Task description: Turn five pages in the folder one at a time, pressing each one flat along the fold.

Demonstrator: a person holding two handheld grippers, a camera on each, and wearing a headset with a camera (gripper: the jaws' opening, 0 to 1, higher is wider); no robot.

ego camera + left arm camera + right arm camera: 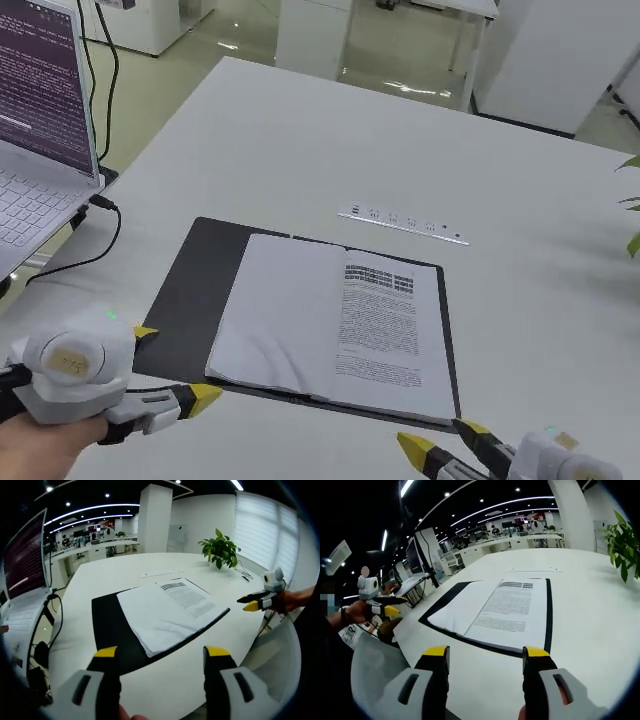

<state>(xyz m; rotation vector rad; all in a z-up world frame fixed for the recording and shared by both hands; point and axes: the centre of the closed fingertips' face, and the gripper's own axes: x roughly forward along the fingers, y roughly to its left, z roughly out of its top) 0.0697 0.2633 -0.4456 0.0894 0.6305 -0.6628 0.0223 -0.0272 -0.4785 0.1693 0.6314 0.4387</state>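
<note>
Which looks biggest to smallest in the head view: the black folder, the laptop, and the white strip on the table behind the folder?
1. Black folder, lying open with its pages.
2. Laptop, though the picture's left edge cuts it off, so its full size is unsure.
3. White strip, clearly the smallest.

1. Laptop point(35, 150) at the left edge of the white surface point(300, 130); lid open, screen lit with lines of text; pale keyboard.
2. Black cable point(108, 235) plugged in at the laptop's right side; it curves over the surface and off its edge.
3. Socket strip point(403, 222) lying flat, mid-surface.
4. Green plant point(220, 551) by the surface's right side; whether it stands on the surface cannot be told.
5. White pillar point(154, 520) beyond the surface; blinds point(260, 530) on the window wall; strip lights on a dark ceiling.
</note>
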